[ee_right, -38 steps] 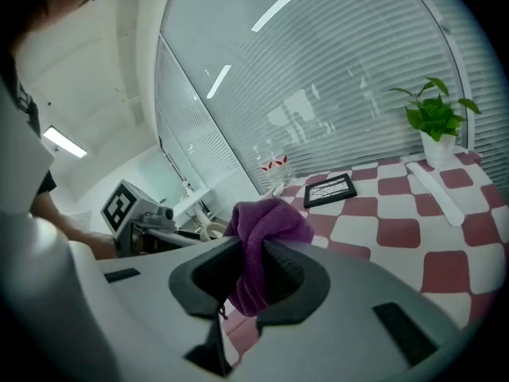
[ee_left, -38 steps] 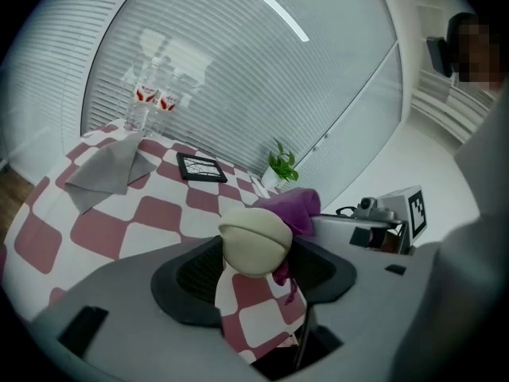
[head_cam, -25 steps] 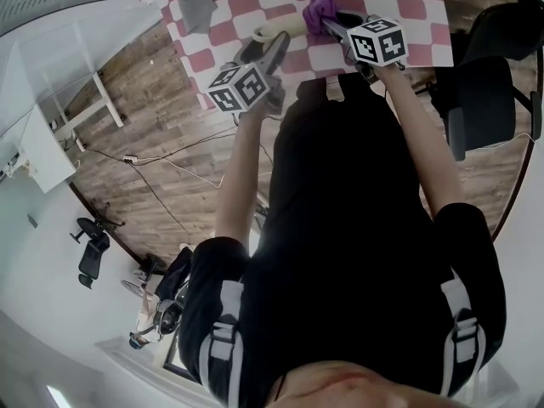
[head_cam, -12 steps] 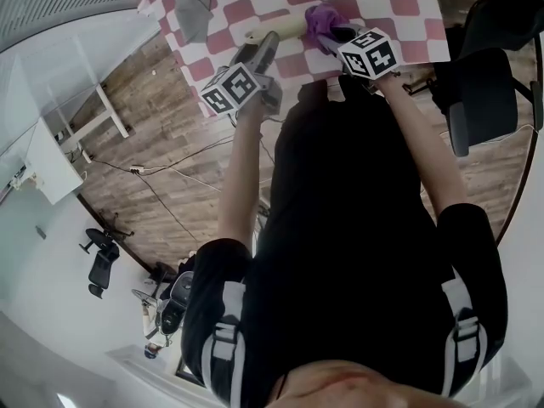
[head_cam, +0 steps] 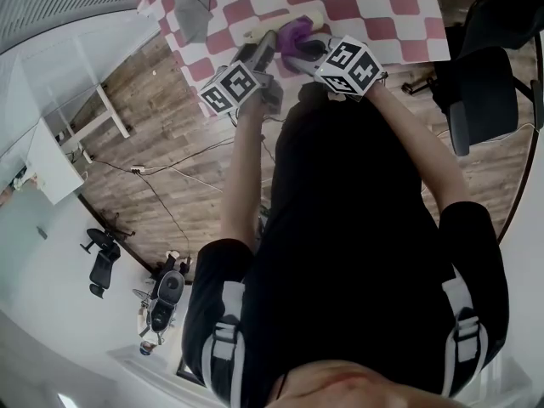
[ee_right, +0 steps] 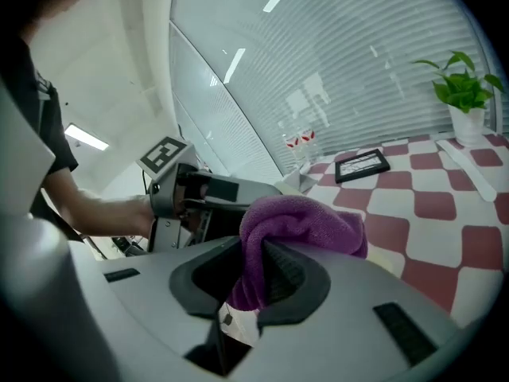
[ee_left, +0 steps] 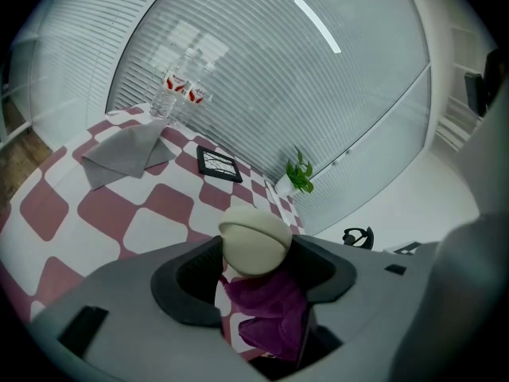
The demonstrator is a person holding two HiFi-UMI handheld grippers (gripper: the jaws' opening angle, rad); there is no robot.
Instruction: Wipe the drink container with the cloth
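Note:
The cream drink container [head_cam: 311, 17] lies level over the checkered table [head_cam: 399, 15], and my left gripper [head_cam: 265, 51] is shut on its near end. From the left gripper view its rounded cream end [ee_left: 254, 243] sits between the jaws, with the purple cloth [ee_left: 270, 309] right below it. My right gripper [head_cam: 308, 49] is shut on the purple cloth [head_cam: 293, 34], which presses on the container close to the left jaws. The right gripper view shows the cloth [ee_right: 302, 221] bunched between the jaws of the right gripper [ee_right: 254, 281] and the left gripper [ee_right: 199, 193] just beyond.
A grey cloth [ee_left: 127, 153], two water bottles [ee_left: 179, 90], a black framed slab [ee_left: 219, 164] and a potted plant [ee_left: 298, 177] stand on the far part of the table. A black office chair [head_cam: 484, 92] is at the right of the table.
The right gripper has slid the purple cloth leftward along the container, toward the left gripper. The left gripper has stayed nearly still with its hold on the container.

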